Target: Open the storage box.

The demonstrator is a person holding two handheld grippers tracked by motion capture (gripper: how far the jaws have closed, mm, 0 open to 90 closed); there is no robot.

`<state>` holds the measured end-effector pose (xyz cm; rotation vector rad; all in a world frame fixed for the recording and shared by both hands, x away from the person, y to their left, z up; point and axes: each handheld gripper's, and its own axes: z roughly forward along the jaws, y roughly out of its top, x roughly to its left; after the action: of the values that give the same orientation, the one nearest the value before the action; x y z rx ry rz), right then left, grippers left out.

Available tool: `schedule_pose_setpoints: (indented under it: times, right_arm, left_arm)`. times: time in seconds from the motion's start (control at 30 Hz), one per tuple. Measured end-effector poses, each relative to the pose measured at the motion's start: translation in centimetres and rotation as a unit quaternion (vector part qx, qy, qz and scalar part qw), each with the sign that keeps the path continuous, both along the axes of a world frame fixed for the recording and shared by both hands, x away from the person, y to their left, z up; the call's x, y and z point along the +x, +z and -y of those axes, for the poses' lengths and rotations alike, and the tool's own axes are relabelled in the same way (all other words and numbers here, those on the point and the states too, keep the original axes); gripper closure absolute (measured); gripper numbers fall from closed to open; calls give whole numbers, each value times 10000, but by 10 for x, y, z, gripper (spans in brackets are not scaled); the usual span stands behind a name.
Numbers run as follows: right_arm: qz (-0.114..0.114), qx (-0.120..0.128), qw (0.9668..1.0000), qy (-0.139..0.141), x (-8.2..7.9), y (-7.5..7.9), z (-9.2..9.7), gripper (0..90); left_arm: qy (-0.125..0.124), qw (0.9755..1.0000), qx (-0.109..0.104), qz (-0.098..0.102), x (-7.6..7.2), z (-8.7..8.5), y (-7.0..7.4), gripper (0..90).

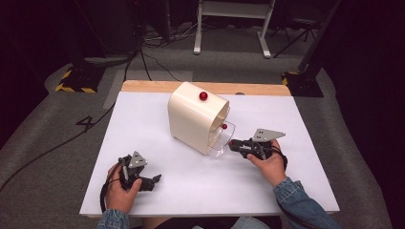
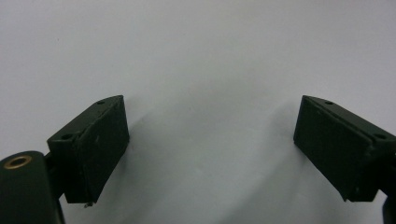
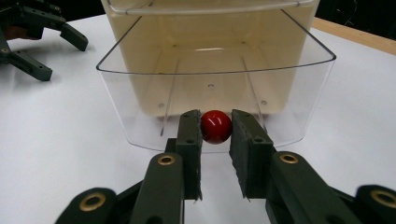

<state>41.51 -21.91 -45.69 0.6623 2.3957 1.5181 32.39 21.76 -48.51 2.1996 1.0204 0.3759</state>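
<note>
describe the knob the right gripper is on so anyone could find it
Start at the cream box mid-table and go to the clear drawer pulled out of its lower end. The red knob on the drawer's front sits between the right gripper jaws, unlike the knob on top.

Both sleeves are blue denim w/ stitched cuffs: left sleeve [image 1: 113, 220] just off the near edge of the white table [image 1: 200, 191], right sleeve [image 1: 296, 200] lying over that edge.

Left gripper [image 1: 155, 181] is black, w/ a small grey three-cornered plate [image 1: 137, 160] on top and a black cable [image 1: 102, 198] looping off the table's near edge. In the left gripper view its pads [image 2: 100, 149] are flat, matt black rectangular blocks w/ small screw holes; brass rivet at the linkage.

Right gripper [image 3: 215, 154] is black too, w/ a bigger grey plate [image 1: 267, 134]. Its pads [image 3: 191, 149] are dark, slightly frayed at the edges; arms carry brass-ringed pivots.
</note>
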Motion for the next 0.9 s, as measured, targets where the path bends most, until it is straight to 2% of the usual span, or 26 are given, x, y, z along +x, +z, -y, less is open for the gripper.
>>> schedule_pose_setpoints:
  times: [0.27,0.43,0.57,0.77,0.9]
  right_arm:
    - [5,30,10000,-84,-14,5,18,743]
    - [-40,60,9999,-153,-19,2,27,743]
    - [-45,32,9998,-165,-21,1,30,743]
    - [-201,-11,9997,-157,-20,-5,32,742]
    - [-216,-17,9996,-155,-21,-8,33,741]
  left_arm:
    - [-1,10000,1,3,0,0,0,107]
    - [-2,10000,-6,5,0,0,0,106]
    - [4,10000,-24,-2,0,0,0,107]
    - [13,10000,-9,7,0,0,0,107]
    - [8,10000,-27,2,0,0,0,107]
